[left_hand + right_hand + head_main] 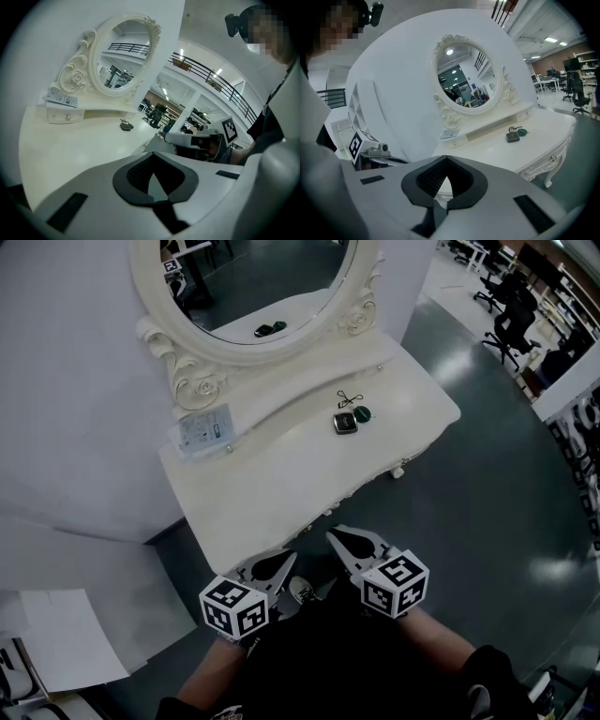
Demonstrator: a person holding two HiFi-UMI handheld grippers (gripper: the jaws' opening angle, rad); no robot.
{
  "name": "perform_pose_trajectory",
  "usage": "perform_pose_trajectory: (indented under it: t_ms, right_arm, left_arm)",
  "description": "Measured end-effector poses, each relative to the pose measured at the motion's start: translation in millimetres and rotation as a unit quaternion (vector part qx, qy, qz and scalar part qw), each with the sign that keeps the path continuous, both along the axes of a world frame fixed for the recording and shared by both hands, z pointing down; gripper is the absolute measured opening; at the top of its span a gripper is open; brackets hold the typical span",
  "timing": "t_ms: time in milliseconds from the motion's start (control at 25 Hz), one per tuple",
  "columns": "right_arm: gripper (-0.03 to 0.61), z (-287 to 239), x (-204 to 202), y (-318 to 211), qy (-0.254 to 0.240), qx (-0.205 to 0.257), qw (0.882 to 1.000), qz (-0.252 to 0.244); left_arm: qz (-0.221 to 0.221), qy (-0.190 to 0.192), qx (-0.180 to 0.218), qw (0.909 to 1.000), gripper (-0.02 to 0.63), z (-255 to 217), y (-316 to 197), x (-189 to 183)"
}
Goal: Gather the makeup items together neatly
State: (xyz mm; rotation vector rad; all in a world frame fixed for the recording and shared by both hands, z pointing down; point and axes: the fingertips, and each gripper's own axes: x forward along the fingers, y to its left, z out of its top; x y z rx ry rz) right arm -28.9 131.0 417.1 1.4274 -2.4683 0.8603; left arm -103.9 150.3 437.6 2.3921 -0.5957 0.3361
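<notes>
Left claw: our left claw [281, 565] hangs over the floor just short of the worktop's front edge. Its jaws are closed with nothing between them.
Right claw: the right claw [342, 542] sits just beside it, tips reaching the same front edge. Its jaws are pressed together and it is empty too.
Marker cubes: each claw carries a cube of black-and-white squares, and we read no words on them.
Worktop edge: the white worktop [281, 484] has a curved front edge and a rounded right end.
Open room: we see a broad bare stretch between the front edge and the makeup items.
Makeup items: they lie toward the rear right of the worktop, well apart from both claws.
Square compact: the dark square compact [345, 422] is the nearest of the group.
Green round piece: the green round piece [362, 413] lies just right of the compact. We cannot tell whether they touch.
Black wire loop: the black wire loop [349, 397] lies just behind them.
Leaflet: a leaflet [205, 431] lies at the rear left, and its print is too small for us to read.
Mirror: an oval mirror [253, 287] in a carved white frame stands at the back.
Floor: a dark glossy floor [487, 474] spreads wide on the right.
Office chairs: office chairs [511, 320] stand far off.
</notes>
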Motion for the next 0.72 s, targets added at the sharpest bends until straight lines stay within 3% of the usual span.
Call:
perform_pose_trajectory:
  t_ms: [280,720]
  right_arm:
    - [0.029,2,22,-42,0.012,0.007,1.0,-0.002]
    - [0.029,23,68,-104,0.056,0.005,0.998,-0.014]
  left_arm:
    - [-0.031,-0.007,-0.005,0.9995,0.008,3,-27,3]
    - [-0.057,-0.012,-0.016,0.9982,0.008,11,-73,44]
